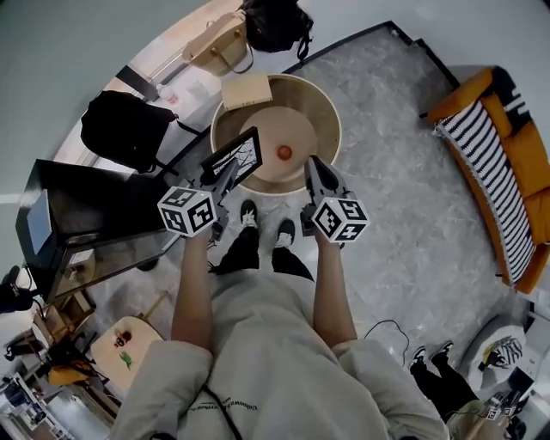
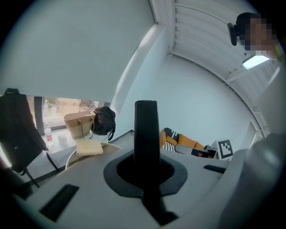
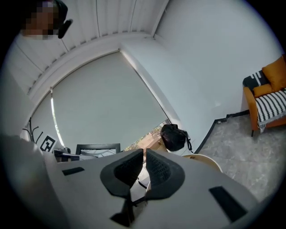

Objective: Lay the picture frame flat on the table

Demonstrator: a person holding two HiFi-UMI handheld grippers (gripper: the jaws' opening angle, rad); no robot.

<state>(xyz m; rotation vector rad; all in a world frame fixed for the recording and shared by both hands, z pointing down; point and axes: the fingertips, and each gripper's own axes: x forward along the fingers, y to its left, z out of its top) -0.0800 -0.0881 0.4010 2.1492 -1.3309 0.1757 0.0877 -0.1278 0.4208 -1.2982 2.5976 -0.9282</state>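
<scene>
The black picture frame (image 1: 235,155) stands tilted over the left rim of the round wooden table (image 1: 325,107). My left gripper (image 1: 225,178) is shut on its near lower edge. In the left gripper view the frame (image 2: 146,127) rises edge-on as a dark bar from between the jaws. In the right gripper view its top (image 3: 98,148) shows at the left. My right gripper (image 1: 315,168) hovers over the table's near right rim. Its pads (image 3: 158,167) nearly touch, shut, with nothing between them.
A small red thing (image 1: 284,152) lies mid-table and a wooden block (image 1: 247,90) sits on the far rim. Bags (image 1: 275,24) and a black backpack (image 1: 125,129) stand beyond and left. A dark cabinet (image 1: 77,210) is at left, an orange sofa (image 1: 507,163) at right.
</scene>
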